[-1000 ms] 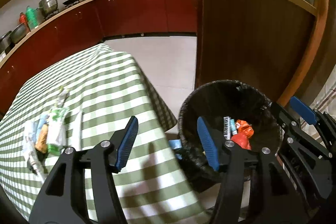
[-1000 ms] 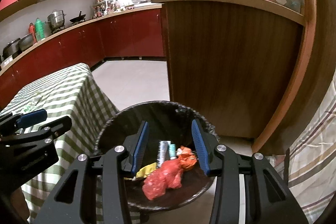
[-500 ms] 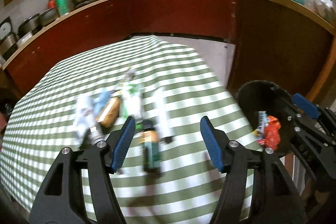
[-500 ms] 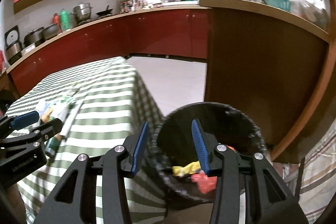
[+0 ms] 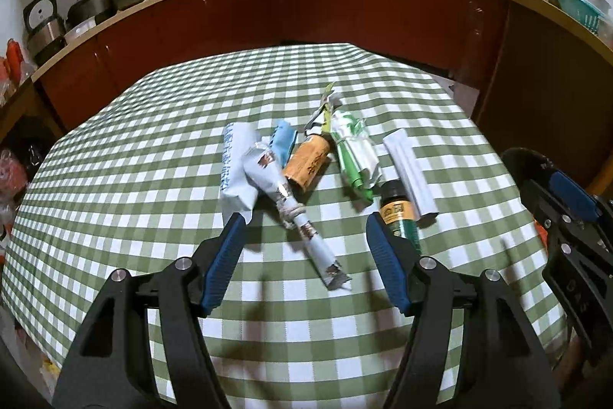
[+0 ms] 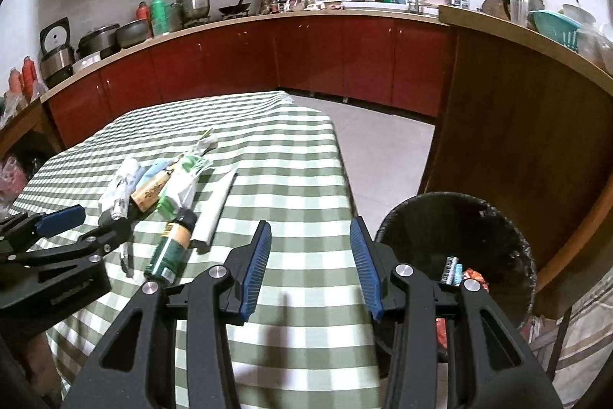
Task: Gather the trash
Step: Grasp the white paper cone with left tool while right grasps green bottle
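Right wrist view: jaws hide bin trash.

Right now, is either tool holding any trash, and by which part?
Nothing is held. The left tool and right tool both hang open and empty over the table.

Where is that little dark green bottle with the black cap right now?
The dark green bottle lies on the checked tablecloth, at the right end of the litter pile, beside the white tube and just ahead of the left gripper.
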`<state>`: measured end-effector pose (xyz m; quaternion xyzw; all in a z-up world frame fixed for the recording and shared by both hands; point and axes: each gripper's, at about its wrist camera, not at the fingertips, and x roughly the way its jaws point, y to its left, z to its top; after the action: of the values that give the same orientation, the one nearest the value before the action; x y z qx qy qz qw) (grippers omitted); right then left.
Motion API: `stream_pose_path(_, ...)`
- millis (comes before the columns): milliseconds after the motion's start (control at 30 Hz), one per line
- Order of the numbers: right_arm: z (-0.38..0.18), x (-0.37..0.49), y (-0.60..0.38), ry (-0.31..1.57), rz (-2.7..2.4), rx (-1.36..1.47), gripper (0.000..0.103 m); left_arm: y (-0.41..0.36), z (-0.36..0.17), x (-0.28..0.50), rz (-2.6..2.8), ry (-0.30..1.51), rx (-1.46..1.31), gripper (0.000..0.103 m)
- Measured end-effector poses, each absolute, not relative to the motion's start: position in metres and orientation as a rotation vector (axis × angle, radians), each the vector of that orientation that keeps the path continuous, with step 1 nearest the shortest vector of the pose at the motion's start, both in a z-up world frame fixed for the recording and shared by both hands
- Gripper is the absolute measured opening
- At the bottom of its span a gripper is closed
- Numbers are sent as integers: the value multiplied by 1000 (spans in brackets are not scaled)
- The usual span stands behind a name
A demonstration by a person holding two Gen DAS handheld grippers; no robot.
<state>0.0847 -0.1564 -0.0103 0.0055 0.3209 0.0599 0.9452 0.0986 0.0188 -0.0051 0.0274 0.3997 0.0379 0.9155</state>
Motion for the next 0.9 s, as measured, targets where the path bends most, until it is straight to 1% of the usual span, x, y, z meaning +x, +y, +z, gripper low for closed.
stream_pose_path(267, -16, 87, -150, 673, 121, 10, 43, 24, -27, 113, 88, 880, 50, 64)
stream_pose_path(333, -17, 86, -150, 677, 122, 12, 43, 26, -30, 117, 89, 893, 36, 62)
stream_pose_path(400, -18, 87, -150, 680, 123, 12, 43, 28, -33, 116, 82, 900, 21, 48)
stream_pose_path(433, -18, 88, -150, 683, 125, 13, 43, 30, -33, 117, 75, 906, 16, 45)
stream_pose_path(500, -18, 88, -148, 686, 128, 14, 43, 32, -37, 116, 56, 915, 8, 28)
stream_pose_path(600, -20, 89, -146, 689, 134, 15, 43, 28, -38, 113, 29, 915, 22, 9)
stream_pose_path(900, -17, 87, -133, 689, 157, 4, 43, 30, -24, 100, 13, 863, 43, 8)
